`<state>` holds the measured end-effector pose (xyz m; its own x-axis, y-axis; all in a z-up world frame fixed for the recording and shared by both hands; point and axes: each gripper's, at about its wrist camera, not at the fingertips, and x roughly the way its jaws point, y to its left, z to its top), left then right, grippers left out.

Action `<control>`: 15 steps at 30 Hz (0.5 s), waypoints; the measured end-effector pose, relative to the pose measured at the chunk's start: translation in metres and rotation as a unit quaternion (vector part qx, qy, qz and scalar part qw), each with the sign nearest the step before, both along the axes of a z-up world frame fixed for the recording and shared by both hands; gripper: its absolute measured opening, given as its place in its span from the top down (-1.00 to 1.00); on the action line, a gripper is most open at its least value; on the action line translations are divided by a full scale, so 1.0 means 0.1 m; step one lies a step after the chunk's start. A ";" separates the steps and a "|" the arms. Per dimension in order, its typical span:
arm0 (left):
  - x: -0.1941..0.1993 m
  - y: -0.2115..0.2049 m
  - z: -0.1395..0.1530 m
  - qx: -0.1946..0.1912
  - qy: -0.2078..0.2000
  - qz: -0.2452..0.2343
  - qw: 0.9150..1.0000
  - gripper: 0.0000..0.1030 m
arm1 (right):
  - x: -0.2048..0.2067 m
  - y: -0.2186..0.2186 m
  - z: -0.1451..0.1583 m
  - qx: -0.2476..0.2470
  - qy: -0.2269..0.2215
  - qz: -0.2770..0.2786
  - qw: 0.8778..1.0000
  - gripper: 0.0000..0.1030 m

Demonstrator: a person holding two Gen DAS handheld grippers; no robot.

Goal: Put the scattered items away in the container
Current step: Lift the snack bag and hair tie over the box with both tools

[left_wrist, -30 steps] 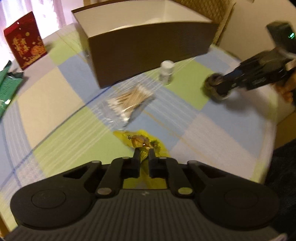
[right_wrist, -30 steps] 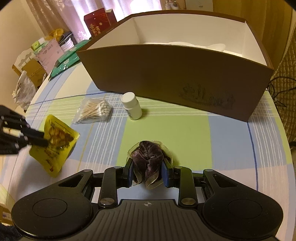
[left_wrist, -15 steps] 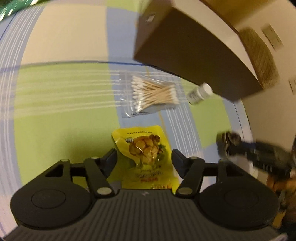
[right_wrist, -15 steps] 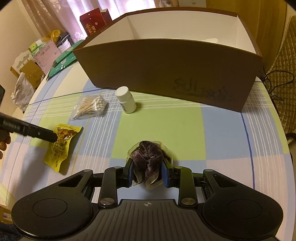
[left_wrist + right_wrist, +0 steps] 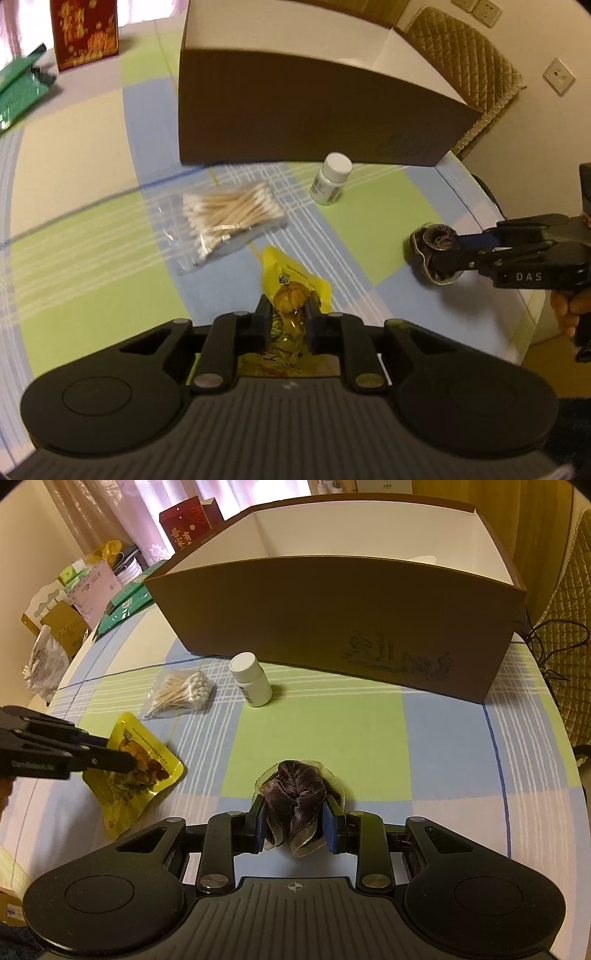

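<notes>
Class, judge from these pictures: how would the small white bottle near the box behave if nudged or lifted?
The white bottle looks like rigid plastic, so it should hold its shape when squeezed. It stands upright and is taller than wide, so a sideways nudge may tip it. Being round, it would probably then roll on the tablecloth.

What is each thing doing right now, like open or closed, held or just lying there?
Left gripper: shut on the yellow packet.
Packet: held, sealed.
Right gripper: shut on the scrunchie.
Scrunchie: held, squeezed.
Box: open on top.
Bottle: upright, capped, loose on the table.
Swab bag: lying flat, untouched.
</notes>
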<state>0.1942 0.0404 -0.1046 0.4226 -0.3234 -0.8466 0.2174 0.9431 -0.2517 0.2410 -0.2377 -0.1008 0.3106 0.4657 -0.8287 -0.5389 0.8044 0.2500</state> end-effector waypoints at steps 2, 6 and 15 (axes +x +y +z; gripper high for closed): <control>-0.01 0.02 0.01 0.000 0.002 -0.004 1.000 0.73 | 0.00 0.00 0.00 0.000 0.001 0.001 1.000 0.36; -0.05 0.03 0.12 -0.011 -0.005 -0.007 1.000 0.73 | -0.01 0.01 0.01 0.003 -0.001 0.005 1.000 0.36; 0.05 0.06 0.61 -0.010 -0.062 -0.012 0.998 0.73 | 0.02 0.01 0.12 0.005 -0.011 0.013 1.000 0.36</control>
